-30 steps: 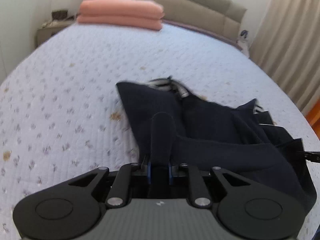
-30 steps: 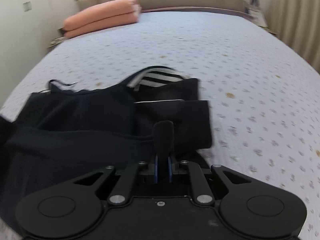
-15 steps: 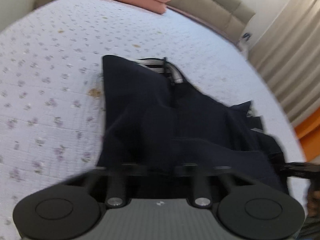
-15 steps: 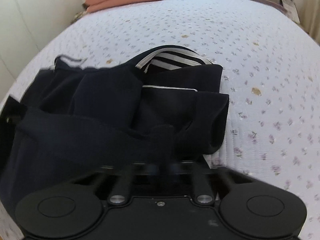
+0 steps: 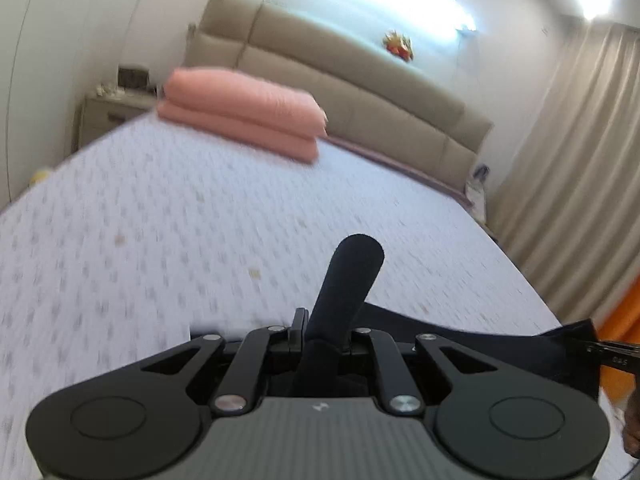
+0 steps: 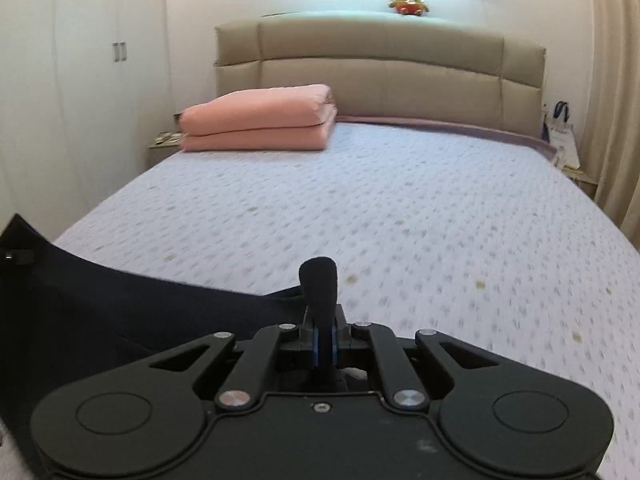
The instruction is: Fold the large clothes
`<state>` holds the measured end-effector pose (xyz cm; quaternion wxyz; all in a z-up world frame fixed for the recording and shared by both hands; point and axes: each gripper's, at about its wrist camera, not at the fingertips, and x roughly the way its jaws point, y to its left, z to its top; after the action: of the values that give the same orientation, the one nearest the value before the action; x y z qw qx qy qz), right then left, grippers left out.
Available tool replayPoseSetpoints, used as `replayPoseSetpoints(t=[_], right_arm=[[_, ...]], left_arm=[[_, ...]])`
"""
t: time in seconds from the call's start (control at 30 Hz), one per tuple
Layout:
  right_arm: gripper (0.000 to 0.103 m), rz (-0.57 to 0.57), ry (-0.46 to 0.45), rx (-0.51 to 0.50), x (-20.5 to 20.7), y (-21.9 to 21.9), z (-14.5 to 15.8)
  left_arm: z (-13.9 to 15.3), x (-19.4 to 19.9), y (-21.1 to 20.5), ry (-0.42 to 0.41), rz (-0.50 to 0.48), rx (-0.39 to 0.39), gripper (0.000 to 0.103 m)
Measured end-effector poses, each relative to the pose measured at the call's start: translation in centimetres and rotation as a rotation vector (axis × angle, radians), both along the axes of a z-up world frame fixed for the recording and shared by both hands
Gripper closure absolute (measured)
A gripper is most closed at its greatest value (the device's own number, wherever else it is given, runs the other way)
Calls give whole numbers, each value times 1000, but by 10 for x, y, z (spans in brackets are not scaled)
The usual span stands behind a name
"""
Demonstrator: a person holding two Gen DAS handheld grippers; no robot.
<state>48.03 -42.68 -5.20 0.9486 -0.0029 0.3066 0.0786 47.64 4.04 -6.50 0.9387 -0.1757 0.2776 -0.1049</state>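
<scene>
The dark navy garment hangs stretched between the two grippers, lifted off the near part of the bed with its top edge running roughly crosswise, from the left gripper to the right gripper. That line between the hands is the garment's long axis as far as can be seen; the rest of the cloth drops below both cameras, so its full length, and which end is collar or hem, cannot be told. In the left wrist view the jaws are clenched, with dark cloth bunched at their base and the edge sweeping off to the right, where the tip of the other gripper pinches a corner at the frame's border. In the right wrist view the jaws are pressed together on the cloth's edge, which sweeps away to the left and rises to a corner at the far left of the frame. Each hand thus holds its own end, and neither is nearer the middle of the cloth. Both grippers point toward the headboard, where a folded pink quilt lies well apart. The open floral bedspread lies ahead of the jaws, so the coming move likely turns on keeping the held edge taut and level before laying the garment down flat on it.
</scene>
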Motion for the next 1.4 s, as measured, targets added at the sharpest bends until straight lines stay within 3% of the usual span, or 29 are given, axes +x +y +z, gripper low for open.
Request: replayPoseSetpoints(t=[0.1, 0.2, 0.3, 0.4, 0.43, 0.5, 0.63, 0.7, 0.73, 0.8, 0.87, 0.93, 1.03, 1.13, 1.27, 1.33, 1.4], right_arm=[[96, -36, 80, -40, 45, 11, -50], [96, -71, 210, -85, 69, 20, -103], [94, -75, 248, -156, 73, 28, -130], [71, -67, 276, -216, 77, 33, -131], [55, -71, 286, -231, 78, 32, -125], [48, -79, 275, -231, 71, 27, -103], [45, -37, 201, -202, 27, 26, -44], [45, 8, 223, -130, 11, 37, -29], [44, 35, 261, -77, 8, 46, -28], [45, 83, 313, 6, 5, 68, -39], [54, 129, 326, 10, 4, 96, -60], [93, 159, 348, -16, 9, 121, -87], [95, 150, 407, -59, 16, 136, -128], [95, 164, 360, -93, 12, 138, -134], [95, 147, 375, -101, 16, 139, -127], [87, 140, 363, -87, 7, 138, -111], [87, 162, 317, -29, -8, 139, -90]], left_arm=[[-34, 48, -6, 40, 69, -5, 91], [-86, 79, -22, 142, 113, 89, 91], [-120, 88, -31, 192, 120, 140, 90], [-128, 87, -31, 200, 130, 171, 82], [-125, 86, -31, 206, 134, 177, 80], [-112, 82, -29, 201, 157, 208, 79], [-57, 57, -27, 97, 212, 278, 79], [-35, 40, -30, 97, 182, 266, 81], [-28, 31, -30, 104, 166, 216, 81], [-28, 16, -34, 111, 161, 137, 81], [-43, 5, -44, 146, 140, 94, 81], [-68, 3, -57, 205, 130, 79, 81], [-108, 0, -72, 265, 141, 121, 82], [-129, -4, -73, 242, 113, 161, 83], [-116, -1, -50, 293, 115, 70, 87], [-101, -16, -39, 286, 151, 76, 87], [-81, -42, -26, 267, 179, 73, 86]])
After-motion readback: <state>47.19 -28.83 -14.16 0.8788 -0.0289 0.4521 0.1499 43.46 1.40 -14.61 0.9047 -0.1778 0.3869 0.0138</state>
